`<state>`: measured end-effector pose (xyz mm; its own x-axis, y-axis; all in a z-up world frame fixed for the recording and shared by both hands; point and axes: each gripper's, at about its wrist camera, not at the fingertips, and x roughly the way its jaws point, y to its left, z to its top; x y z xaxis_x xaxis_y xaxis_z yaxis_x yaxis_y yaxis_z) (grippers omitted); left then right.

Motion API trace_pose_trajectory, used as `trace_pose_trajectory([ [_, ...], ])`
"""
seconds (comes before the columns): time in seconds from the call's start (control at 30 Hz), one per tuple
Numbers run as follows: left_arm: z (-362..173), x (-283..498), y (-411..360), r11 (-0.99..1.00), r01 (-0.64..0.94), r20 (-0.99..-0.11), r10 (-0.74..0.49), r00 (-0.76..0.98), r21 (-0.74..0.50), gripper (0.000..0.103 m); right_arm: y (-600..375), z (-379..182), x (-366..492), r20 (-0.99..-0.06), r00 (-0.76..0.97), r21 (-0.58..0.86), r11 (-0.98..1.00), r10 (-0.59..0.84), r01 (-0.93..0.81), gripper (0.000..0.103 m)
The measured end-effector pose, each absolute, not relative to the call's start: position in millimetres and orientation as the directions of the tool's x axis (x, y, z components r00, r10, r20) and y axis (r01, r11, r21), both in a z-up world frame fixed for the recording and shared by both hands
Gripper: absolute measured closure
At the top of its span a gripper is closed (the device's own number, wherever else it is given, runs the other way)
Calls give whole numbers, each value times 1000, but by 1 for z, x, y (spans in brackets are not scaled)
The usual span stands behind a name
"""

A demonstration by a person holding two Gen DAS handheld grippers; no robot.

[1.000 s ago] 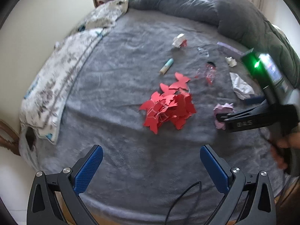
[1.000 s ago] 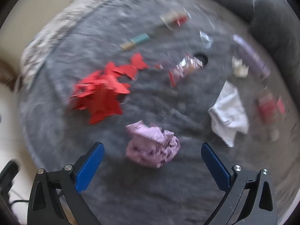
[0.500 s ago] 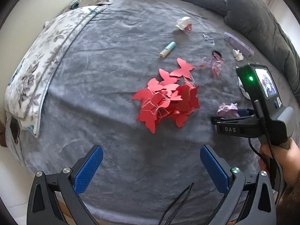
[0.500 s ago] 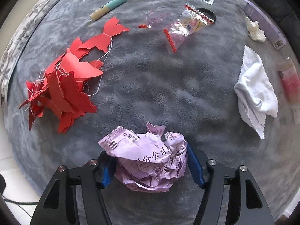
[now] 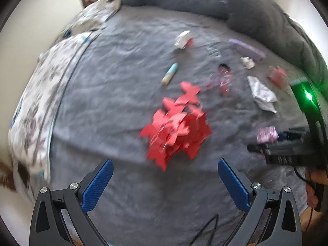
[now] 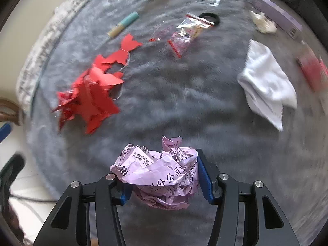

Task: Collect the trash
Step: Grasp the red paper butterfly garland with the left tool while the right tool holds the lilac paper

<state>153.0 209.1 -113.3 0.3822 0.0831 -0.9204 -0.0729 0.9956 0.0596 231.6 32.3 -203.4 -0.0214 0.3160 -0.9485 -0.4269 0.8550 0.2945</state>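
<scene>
A crumpled purple paper (image 6: 155, 170) with printed characters sits between the blue pads of my right gripper (image 6: 164, 184). The jaws are closing and both pads press into its sides, just above the grey blanket (image 6: 184, 106). In the left wrist view the same paper (image 5: 266, 135) shows at the tip of the right gripper (image 5: 272, 145), far right. My left gripper (image 5: 164, 164) stands open and holds nothing, just short of a pile of red paper butterflies (image 5: 176, 127). The butterflies (image 6: 90, 96) lie left of the right gripper.
Scattered on the blanket lie a teal tube (image 6: 123, 24), a clear plastic bag (image 6: 184, 34), a black hair tie (image 6: 209, 17), a white cloth (image 6: 266, 84), a tissue ball (image 6: 263, 22), a long purple box (image 6: 274, 12) and a red packet (image 6: 313, 69). A floral quilt (image 5: 41, 86) edges the left.
My right gripper came down over the purple paper, and its jaws went from wide open to pressing on it. The left gripper shifted over the blanket and stayed open.
</scene>
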Motion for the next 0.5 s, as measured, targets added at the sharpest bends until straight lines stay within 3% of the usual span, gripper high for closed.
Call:
trace_pose_trajectory([
  [0.2,-133,199,200,998,3,-937,52,346,57,1,3,-193,210,-929,-30,349,845,370,-405,50],
  [0.5,-176,257,192,998,62,-953,2,303,22,1,5,-193,215,-937,1,324,873,348,-364,49],
])
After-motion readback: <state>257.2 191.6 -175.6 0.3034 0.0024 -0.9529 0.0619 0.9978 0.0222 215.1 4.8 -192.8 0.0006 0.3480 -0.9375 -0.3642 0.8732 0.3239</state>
